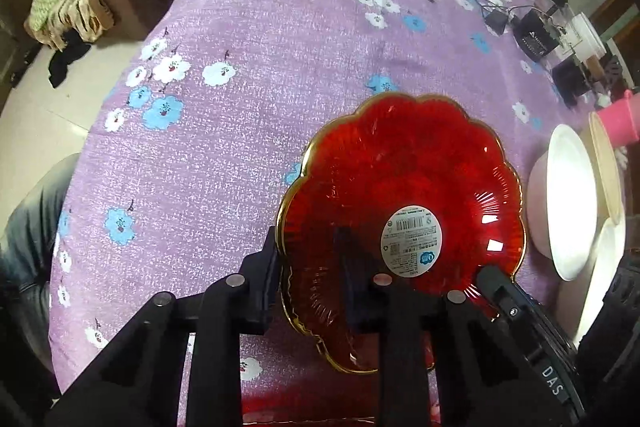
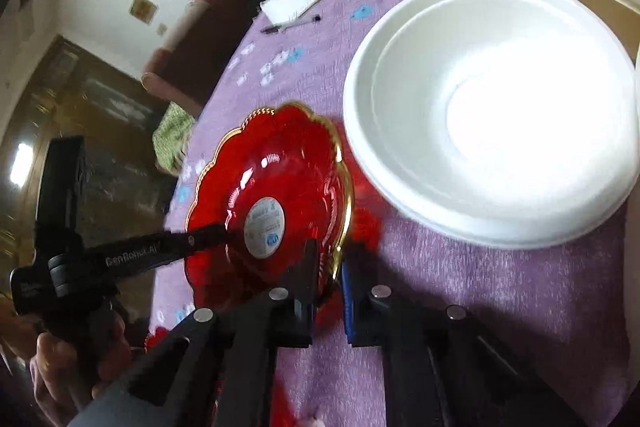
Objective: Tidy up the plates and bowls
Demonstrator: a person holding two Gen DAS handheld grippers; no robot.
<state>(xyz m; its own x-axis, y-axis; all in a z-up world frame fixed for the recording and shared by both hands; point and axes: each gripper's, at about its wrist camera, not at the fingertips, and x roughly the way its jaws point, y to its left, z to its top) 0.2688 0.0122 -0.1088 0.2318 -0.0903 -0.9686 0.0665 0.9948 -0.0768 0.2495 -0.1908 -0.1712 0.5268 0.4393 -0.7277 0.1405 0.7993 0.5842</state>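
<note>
- Two sets of tongs meet on my red plate (image 1: 400,195), lifted just above the purple desk (image 1: 240,67), beside the white bowl (image 2: 492,115).
- Left tongs (image 1: 308,291) pinch its near rim.
- Right tongs (image 2: 326,291) straddle its edge, apparently closed on it.
- I'd keep both grips level while moving it.

The red plate (image 1: 404,187) looks like glossy translucent glass with ribbed fluting, a shiny gold rim and a matt paper label (image 1: 412,239). The white bowl (image 2: 492,115) is smooth, with a bright sheen. The tablecloth (image 1: 248,67) is matt, coarse-woven purple cloth. The gripper fingers (image 1: 264,291) look like matt black plastic.
</note>
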